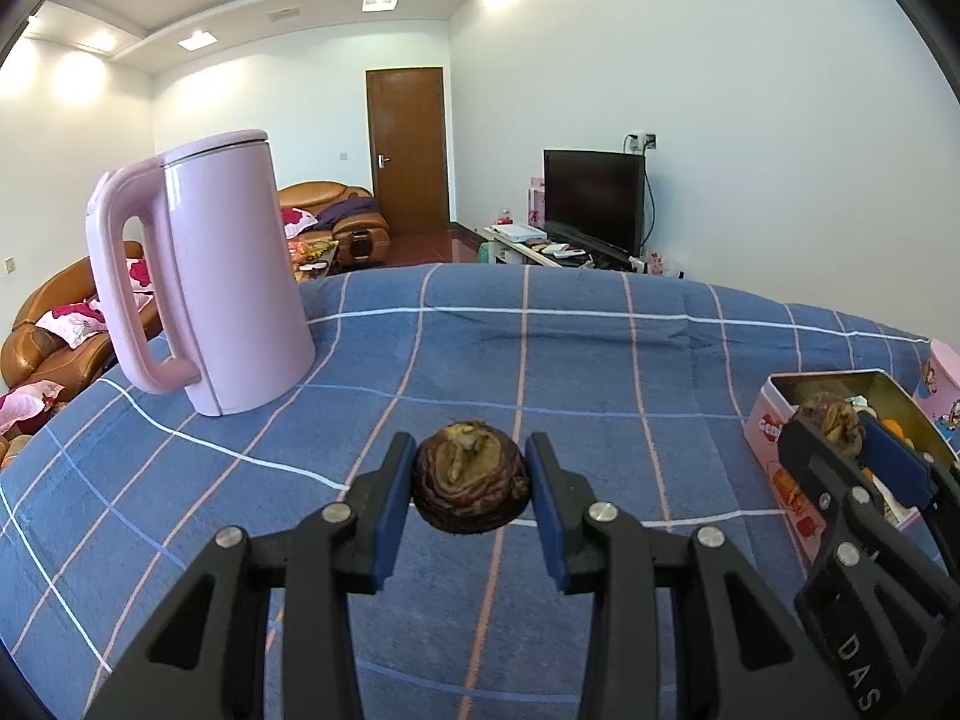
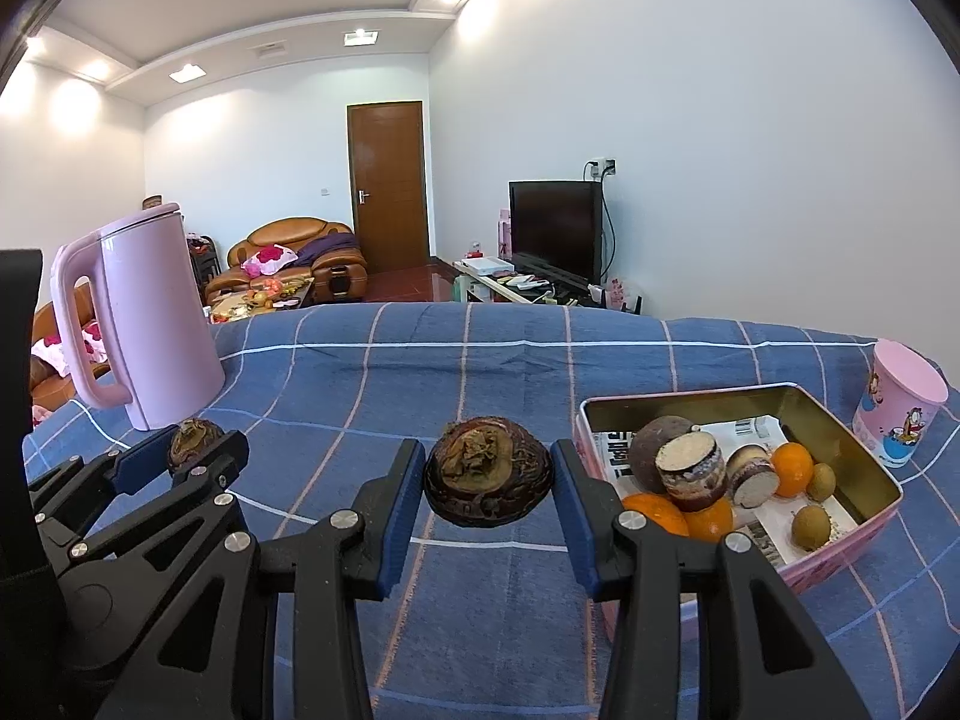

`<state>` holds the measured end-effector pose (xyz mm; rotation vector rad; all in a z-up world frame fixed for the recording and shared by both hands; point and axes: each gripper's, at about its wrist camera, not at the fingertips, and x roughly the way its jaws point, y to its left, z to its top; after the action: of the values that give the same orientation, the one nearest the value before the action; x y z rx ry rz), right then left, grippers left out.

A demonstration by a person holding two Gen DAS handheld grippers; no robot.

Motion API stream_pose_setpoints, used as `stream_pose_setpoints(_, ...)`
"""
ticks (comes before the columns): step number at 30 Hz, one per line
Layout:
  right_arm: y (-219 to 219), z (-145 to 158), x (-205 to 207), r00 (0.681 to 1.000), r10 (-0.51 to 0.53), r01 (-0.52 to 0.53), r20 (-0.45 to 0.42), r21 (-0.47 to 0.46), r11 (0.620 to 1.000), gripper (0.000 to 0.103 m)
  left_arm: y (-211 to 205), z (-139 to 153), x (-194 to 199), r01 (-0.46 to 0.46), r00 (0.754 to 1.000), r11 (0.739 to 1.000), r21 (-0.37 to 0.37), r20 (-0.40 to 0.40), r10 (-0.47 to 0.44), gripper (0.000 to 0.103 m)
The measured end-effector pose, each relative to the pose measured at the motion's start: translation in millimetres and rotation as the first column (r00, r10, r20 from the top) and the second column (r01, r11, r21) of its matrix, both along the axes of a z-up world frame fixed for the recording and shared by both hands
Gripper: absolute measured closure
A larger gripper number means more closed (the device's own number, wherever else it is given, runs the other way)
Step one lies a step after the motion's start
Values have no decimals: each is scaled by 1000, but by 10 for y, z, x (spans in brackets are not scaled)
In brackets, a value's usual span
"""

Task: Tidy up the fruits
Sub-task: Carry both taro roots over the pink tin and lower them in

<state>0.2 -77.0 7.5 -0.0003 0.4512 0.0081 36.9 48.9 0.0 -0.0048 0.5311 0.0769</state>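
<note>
Holding one dried brown fruit half [image 2: 487, 468] clamped in my right gripper [image 2: 487, 474] and another [image 1: 469, 480] clamped in my left gripper [image 1: 471, 480], I judge the right nearer the pink tin [image 2: 852, 420], which lies just right of it, fruit already inside.

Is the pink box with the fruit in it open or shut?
Open. The pink box has no lid on it, so you can see oranges, kiwis and other fruit lying inside on printed paper.

Brown fruit [image 1: 470, 485] between left gripper [image 1: 471, 489] pads — pinched.
</note>
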Motion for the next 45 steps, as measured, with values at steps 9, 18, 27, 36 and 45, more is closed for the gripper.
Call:
stream_pose_setpoints(9,-132,22,-101,1000,-6,6,6,-11,1000,57,-133,-2,-81,12,1000,1000,-5,3,-12,64)
stream_pose_setpoints(18,-300,49,-217,1000,-23,23,18,-30,999,57,-290,-1,-135,33,999,999,4,1,-33,64)
stream_pose_setpoints(27,-513,70,-313,999,-39,40,28,-47,998,57,-531,15,-198,66,998,998,14,1,-66,64)
stream_pose_setpoints(36,-776,79,-354,997,-63,65,35,-56,996,57,-839,7,-231,104,995,994,18,-8,-104,64)
stream_pose_setpoints(45,-1101,85,-401,993,-108,110,42,-61,992,57,-1109,-4,-254,143,990,989,22,-17,-143,64)
